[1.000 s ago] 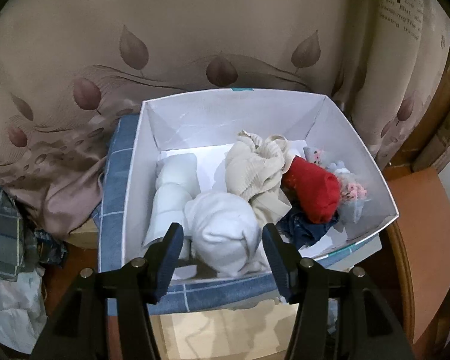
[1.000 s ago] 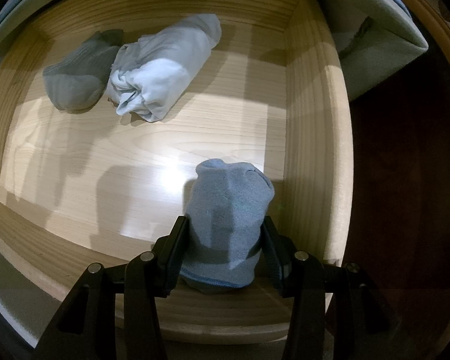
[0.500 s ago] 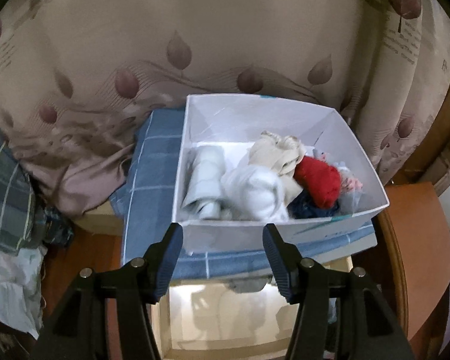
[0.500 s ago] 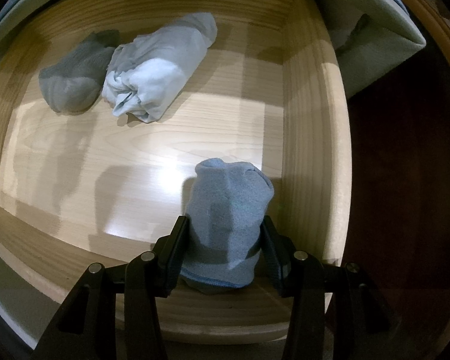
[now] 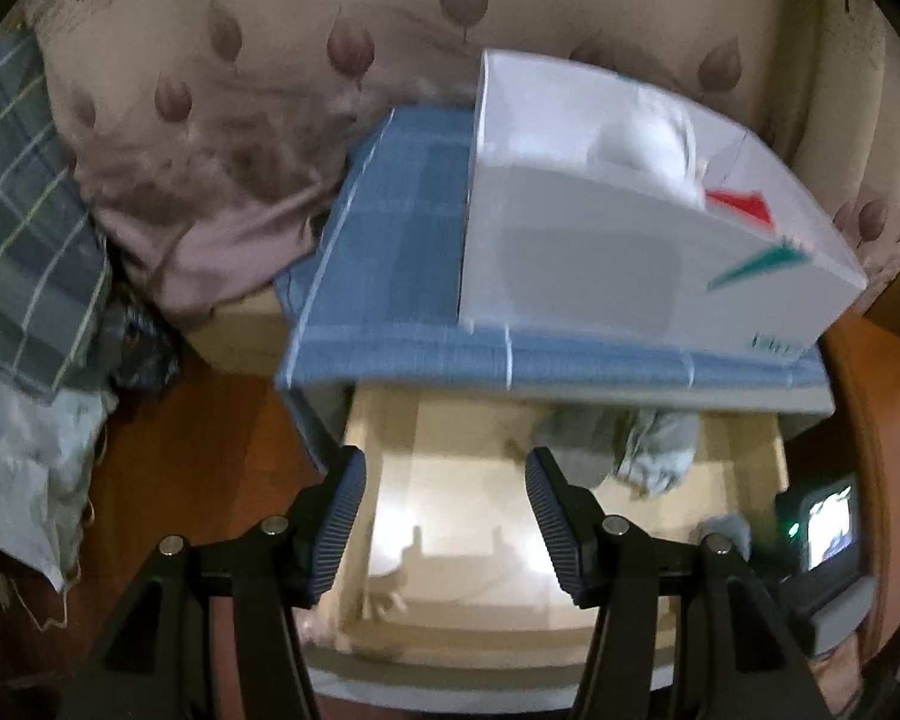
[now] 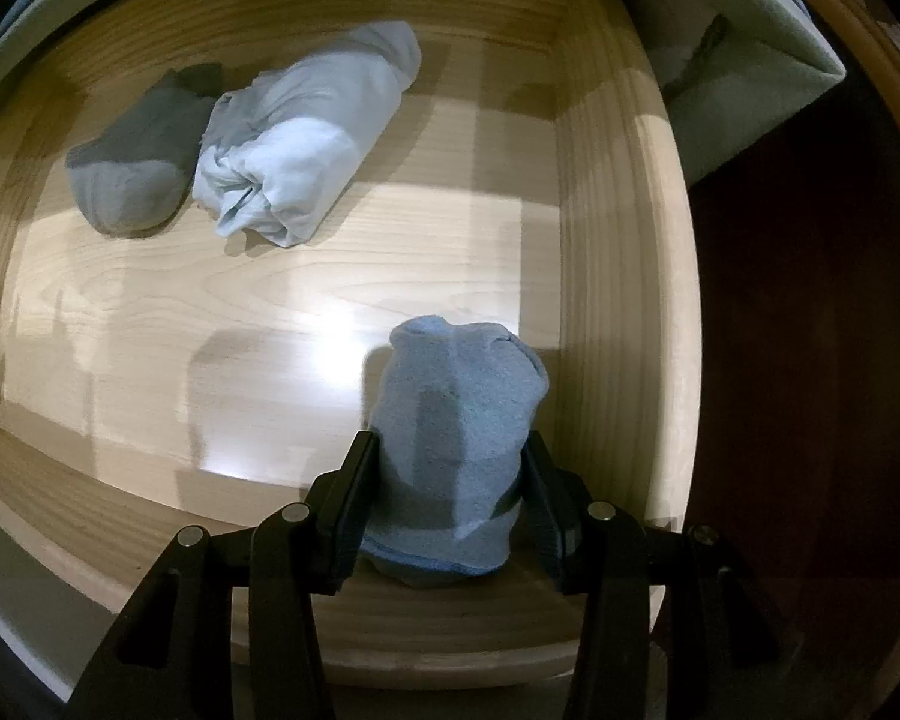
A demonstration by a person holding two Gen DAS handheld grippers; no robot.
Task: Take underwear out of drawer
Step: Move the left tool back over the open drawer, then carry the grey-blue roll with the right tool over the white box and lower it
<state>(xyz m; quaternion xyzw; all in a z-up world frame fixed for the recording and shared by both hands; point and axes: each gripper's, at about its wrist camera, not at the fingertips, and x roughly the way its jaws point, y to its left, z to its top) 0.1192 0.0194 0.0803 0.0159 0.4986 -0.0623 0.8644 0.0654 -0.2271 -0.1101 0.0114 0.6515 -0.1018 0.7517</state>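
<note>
- Right wrist view looks almost straight down into a pale wooden drawer (image 6: 282,324), light grain with a bright glare patch mid-frame on the floor of it.
- The right gripper (image 6: 447,501) sits at the bottom centre of that frame with its jaws partly closed, pressing both sides of a rolled blue-grey underwear bundle (image 6: 456,420) that stands upright, close to the drawer's right wall.
- Upper left of the same frame: two more rolls lying on the drawer floor, a dark grey roll (image 6: 132,180) and a pale blue roll (image 6: 306,144), touching side by side.
- Right edge of that view is dark brown, hard to make out much there.
- Left wrist view is motion-blurred. The left gripper (image 5: 444,519) is at the bottom centre, jaws spread wide with nothing between them.
- Below and beyond it you can see the same drawer pulled out, with greyish rolls tucked at the back under the top.
- A blue plaid cloth (image 5: 390,276) covers the top of the unit, and a white cardboard box (image 5: 630,240) sits on it in the upper right, with white and red fabric showing inside.
- A beige curtain with a leaf print (image 5: 258,90) fills the upper left; plaid bedding (image 5: 24,210) is bunched at the left edge above a reddish wood floor (image 5: 198,480).
- A small lit screen (image 5: 831,519) glows at the right edge.
</note>
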